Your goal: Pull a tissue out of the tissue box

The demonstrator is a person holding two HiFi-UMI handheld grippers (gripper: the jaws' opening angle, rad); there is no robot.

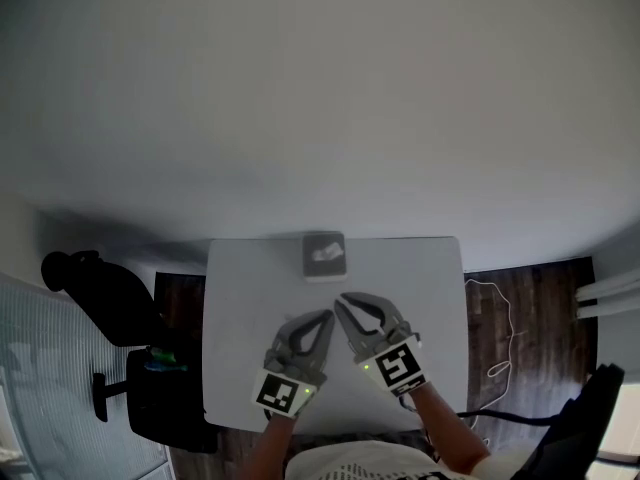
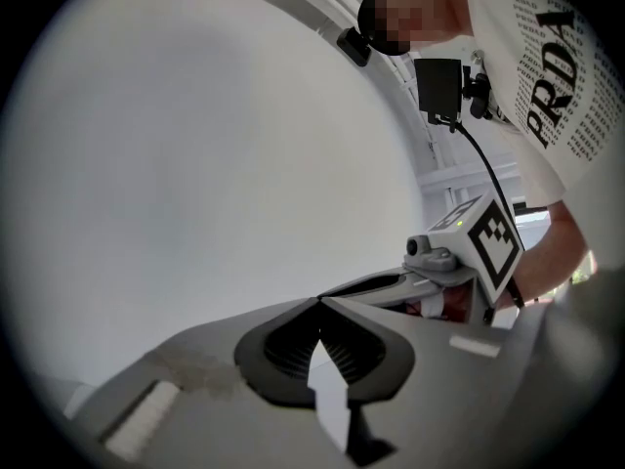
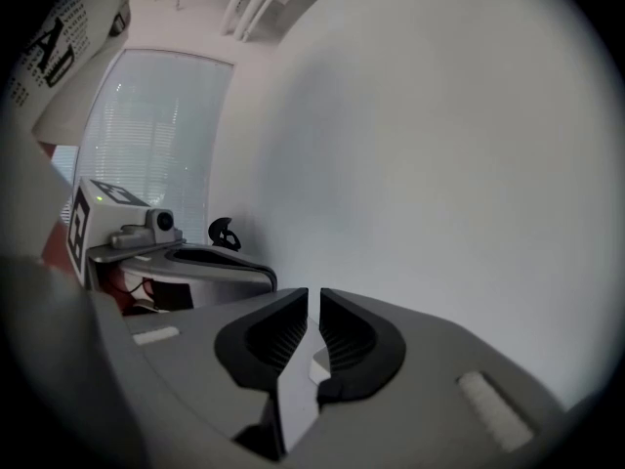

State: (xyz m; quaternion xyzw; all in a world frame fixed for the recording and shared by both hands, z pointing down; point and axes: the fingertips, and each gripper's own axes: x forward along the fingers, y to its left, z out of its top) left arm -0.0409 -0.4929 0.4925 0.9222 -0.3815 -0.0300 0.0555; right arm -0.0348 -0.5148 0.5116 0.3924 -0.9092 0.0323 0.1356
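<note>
The tissue box [image 1: 325, 256] sits at the middle of the far edge of the white table [image 1: 240, 298], clear of both tools. The left gripper [image 1: 325, 316] and the right gripper [image 1: 342, 303] hang side by side over the near half of the table, their tips close together and pointing toward the box. In the left gripper view its jaws meet at the tips, with nothing between them. In the right gripper view a thin gap separates its jaws, which also hold nothing. A black office chair [image 1: 100, 298] stands left of the table on the dark wooden floor [image 1: 520, 308].
</note>
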